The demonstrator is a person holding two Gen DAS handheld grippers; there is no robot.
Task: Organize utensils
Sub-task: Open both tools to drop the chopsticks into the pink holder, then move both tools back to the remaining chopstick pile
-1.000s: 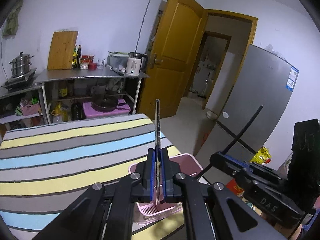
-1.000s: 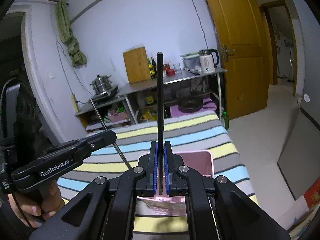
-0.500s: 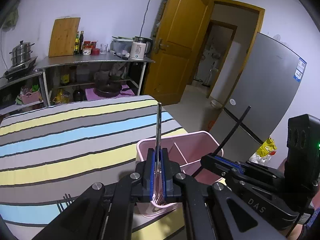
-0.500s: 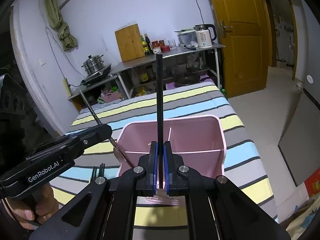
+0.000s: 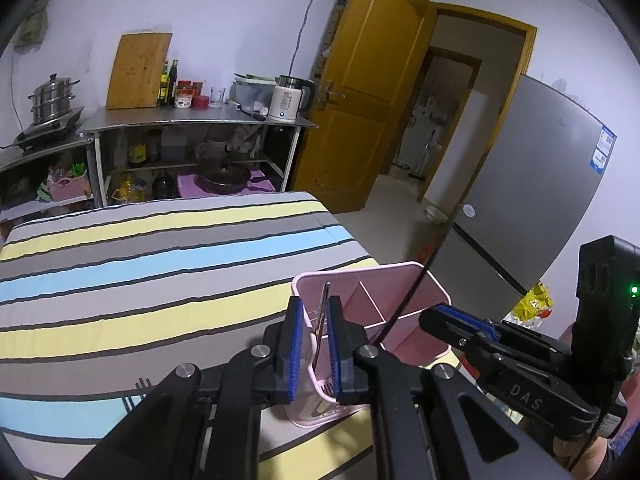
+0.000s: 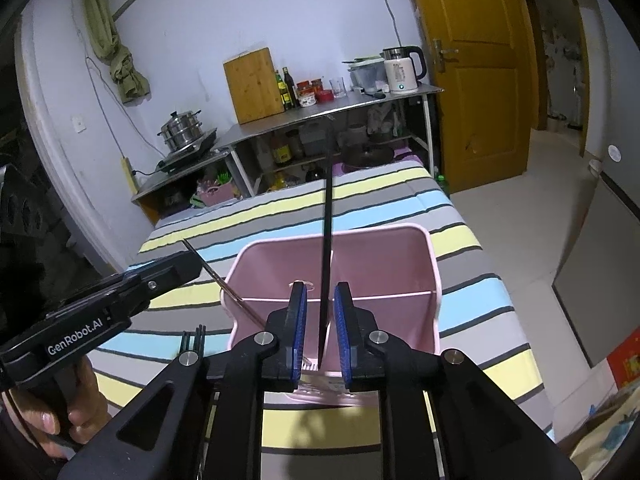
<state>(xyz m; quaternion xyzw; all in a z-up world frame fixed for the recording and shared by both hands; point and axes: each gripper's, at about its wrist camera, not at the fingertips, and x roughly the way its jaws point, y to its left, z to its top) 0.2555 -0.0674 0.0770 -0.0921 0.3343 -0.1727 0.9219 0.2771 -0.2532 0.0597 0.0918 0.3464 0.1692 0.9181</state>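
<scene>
As both tongs spread | left tongs [image 5: 313, 344] free metal utensil [image 5: 321, 312], right tongs [image 6: 320, 334] free black rod [image 6: 327, 240] | either may tip outside pink plastic caddy [image 6: 434, 280].

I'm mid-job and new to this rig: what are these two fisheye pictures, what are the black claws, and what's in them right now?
Each picture comes from a camera on a hand-held gripper, looking along its two fingers. No robot arm: a person holds both. In the left view, the left gripper has its jaws opening around a slim metal utensil standing in the pink caddy. In the right view, the right gripper is opening around a long black utensil over the same caddy. The caddy sits on a striped tablecloth; something dark and pronged lies beside it.
</scene>
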